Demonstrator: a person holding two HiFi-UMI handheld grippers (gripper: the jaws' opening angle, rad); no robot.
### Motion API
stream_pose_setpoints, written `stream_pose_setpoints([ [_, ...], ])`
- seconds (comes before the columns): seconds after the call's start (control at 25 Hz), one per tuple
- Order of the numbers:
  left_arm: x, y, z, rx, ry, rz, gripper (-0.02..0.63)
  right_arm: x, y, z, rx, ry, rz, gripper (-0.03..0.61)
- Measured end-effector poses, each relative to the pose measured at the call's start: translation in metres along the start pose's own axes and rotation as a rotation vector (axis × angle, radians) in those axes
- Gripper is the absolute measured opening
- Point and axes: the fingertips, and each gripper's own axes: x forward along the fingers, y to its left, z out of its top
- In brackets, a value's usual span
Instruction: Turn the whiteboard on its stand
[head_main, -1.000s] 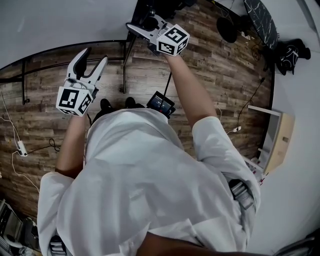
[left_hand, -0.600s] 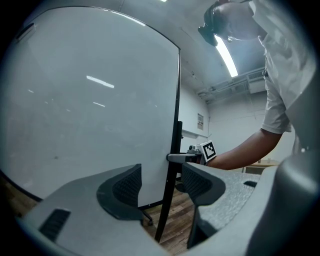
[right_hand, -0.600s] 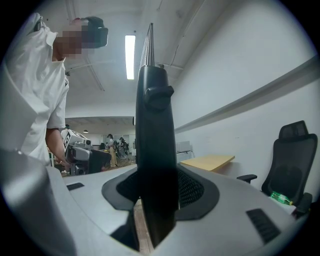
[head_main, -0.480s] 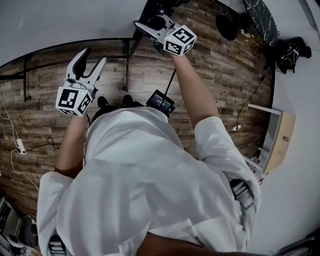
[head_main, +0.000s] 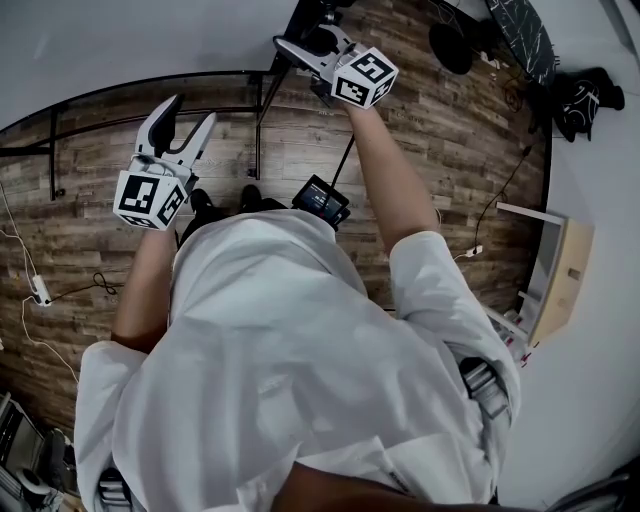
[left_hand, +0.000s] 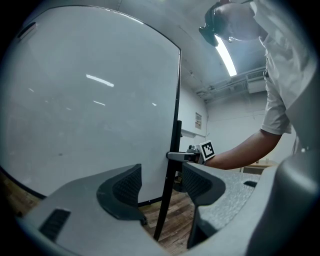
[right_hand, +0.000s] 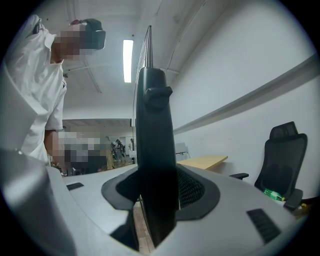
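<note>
a: nearest first: left gripper (head_main: 190, 112)?
b: jaws apart, nothing between the pads (left_hand: 125, 187). level, facing the board (left_hand: 85, 100), close to its face, not touching.
a: any use for it in this step?
b: likely yes. worth closing on the black edge strip (left_hand: 179, 90) or laying flat against the face, to steady the board and damp any wobble.
a: further out, right gripper (right_hand: 157, 190)?
b: clamped on the black post (right_hand: 152, 130) at the board's side edge, pads on both flanks, knob (right_hand: 158, 96) above the grip.
a: board's place, then?
b: upright on its stand (head_main: 258, 140), straight ahead, broad face toward the left gripper, edge-on to the right one. turn probably under way, not finished.
a: best way to carry on?
b: keep the clamp firm and level. pull the post round in one slow arc, no jerks. step along with it rather than reaching. avoid twisting the wrist: risk of slipping pads and a lost hold.
a: hazards beyond?
b: mind the stand's feet on the wood floor (head_main: 430, 160): prone to dragging or catching, so ease off at any snag. past the post, a chair (right_hand: 287, 155) and a wall (right_hand: 240, 65), well apart for now, yet worth watching during the swing.
</note>
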Motion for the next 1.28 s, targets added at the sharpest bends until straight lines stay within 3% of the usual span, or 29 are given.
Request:
stream_pose_setpoints([
  [0.52, -0.003, -0.025, 0.002, 0.018, -0.007, 0.016, 0.261, -0.039, -0.008, -0.001, 0.024, -0.009, -0.053, 0.193],
  [0.68, -0.014, -0.019, 0.001, 0.019, 0.002, 0.017, 0.261, -0.039, -0.007, -0.001, 0.018, 0.004, -0.113, 0.212],
  [0.92, -0.033, 0.011, 0.002, 0.013, -0.008, 0.001, 0.261, -0.039, 0.001, 0.005, -0.027, 0.008, -0.303, 0.308],
  [1.12, -0.058, 0.047, 0.012, 0.007, -0.016, -0.050, 0.261, -0.053, 0.014, 0.009, -0.062, 0.038, -0.511, 0.282],
  [1.28, -0.090, 0.086, 0.025, 0.021, -0.029, -0.086, 0.261, -0.054, 0.052, 0.026, -0.048, -0.010, -0.663, 0.253],
])
